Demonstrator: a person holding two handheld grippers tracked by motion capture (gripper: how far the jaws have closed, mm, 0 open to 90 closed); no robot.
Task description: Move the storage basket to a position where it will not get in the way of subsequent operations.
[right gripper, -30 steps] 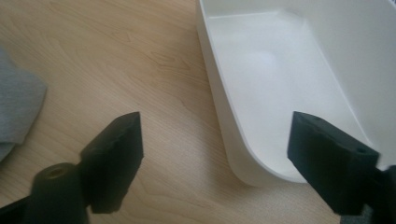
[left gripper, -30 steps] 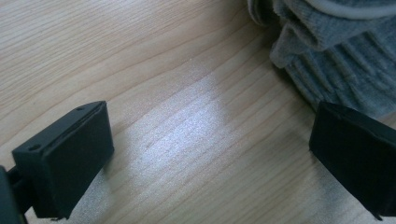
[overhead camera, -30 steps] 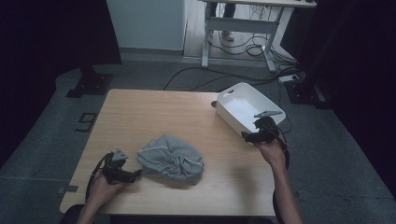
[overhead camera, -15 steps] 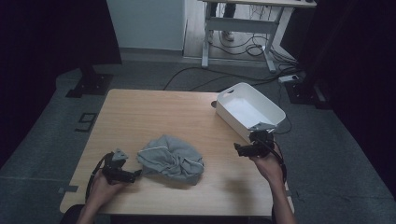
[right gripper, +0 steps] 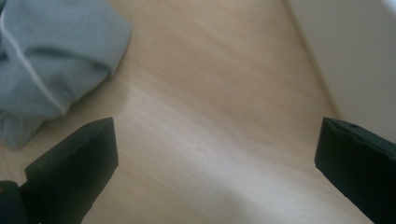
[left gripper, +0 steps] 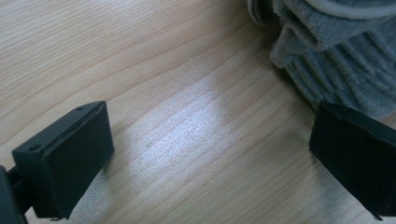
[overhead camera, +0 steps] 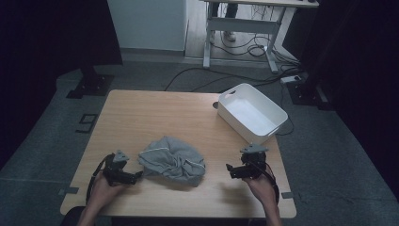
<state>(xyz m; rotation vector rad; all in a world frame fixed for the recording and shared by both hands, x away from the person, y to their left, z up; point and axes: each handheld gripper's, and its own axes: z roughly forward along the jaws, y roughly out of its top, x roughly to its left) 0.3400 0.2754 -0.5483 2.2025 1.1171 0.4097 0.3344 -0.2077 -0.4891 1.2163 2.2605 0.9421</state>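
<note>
1. White bin [overhead camera: 252, 114], right of centre in the high view, looks empty.
2. Grey cloth [overhead camera: 172, 160] lies crumpled on table [overhead camera: 155, 113], lower centre.
3. Left gripper [overhead camera: 133, 175] spread wide, just beside the cloth.
4. Right gripper [overhead camera: 229, 169] has just been opening, nothing between its jaws.

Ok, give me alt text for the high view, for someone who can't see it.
A crumpled grey cloth lies on a wooden table, with a person's hand-held left tool at its edge and right tool apart from it, both open. An empty white bin sits at the table's far right corner.
</note>
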